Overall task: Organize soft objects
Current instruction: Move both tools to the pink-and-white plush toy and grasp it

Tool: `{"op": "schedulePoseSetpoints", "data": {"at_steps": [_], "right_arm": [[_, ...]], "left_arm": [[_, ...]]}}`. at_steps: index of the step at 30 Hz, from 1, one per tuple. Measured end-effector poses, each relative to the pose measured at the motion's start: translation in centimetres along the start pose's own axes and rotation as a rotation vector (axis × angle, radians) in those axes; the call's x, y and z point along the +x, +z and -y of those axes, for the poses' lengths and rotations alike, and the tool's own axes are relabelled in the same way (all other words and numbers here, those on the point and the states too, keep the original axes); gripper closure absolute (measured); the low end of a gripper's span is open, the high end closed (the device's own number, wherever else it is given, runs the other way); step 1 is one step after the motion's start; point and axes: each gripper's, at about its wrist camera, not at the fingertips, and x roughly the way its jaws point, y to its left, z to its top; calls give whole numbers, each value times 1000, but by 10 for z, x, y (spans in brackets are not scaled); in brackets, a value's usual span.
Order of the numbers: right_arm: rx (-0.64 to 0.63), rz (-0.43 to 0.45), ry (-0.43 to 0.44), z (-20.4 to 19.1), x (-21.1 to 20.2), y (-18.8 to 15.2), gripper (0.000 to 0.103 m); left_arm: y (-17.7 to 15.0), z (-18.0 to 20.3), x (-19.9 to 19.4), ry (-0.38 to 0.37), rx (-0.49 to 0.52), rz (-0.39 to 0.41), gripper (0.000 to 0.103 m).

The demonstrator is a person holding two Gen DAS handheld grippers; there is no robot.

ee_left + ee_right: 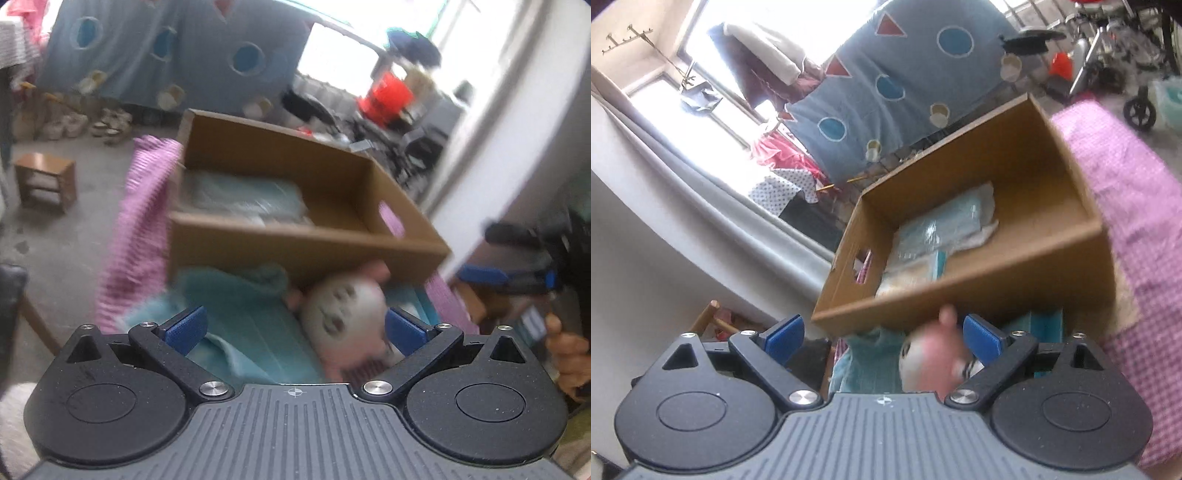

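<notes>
Brown cardboard box [306,243], frame centre, already held plastic-wrapped teal packet [243,201]. Pink-and-white plush doll [343,314] and teal fleece cloth [240,314] lay outside, below box: still unsorted. Left gripper [295,326] and right gripper [882,338] spread wide, gripping nothing.

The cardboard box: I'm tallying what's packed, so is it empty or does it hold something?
Not empty. The cardboard box holds a plastic-wrapped teal bundle on its floor; the rest of the floor is bare.
</notes>
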Motion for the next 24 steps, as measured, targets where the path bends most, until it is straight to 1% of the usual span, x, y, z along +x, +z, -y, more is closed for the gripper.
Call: {"op": "schedulePoseSetpoints", "data": {"at_steps": [2,3,4,6,8,10,13,14,21,24], "right_arm": [[-16,-15,-19,0,11,-7,12],[-40,-19,-42,-2,17,-9,13],[-66,-24,-67,-5,22,-12,14],[-122,-30,-129,-9,32,-15,18],[-166,-46,-185,-12,41,-18,18],[-182,-76,-200,-10,50,-19,20],[-200,-114,-204,-7,59,-20,20],[-204,-126,-208,-7,62,-21,20],[-172,-193,-219,5,79,-18,20],[-156,-210,-214,10,84,-18,27]], "left_arm": [[-12,14,10,-20,46,-36,1],[-17,23,15,-32,83,-45,3],[-21,30,21,-40,117,-48,6],[-25,45,38,-30,165,-77,8],[-29,51,52,-42,183,-97,11],[-31,56,63,-35,186,-111,21],[-29,58,78,-31,183,-135,24],[-34,59,80,-32,179,-145,24],[-39,55,94,-48,139,-184,24],[-40,53,99,-47,122,-194,24]]}}
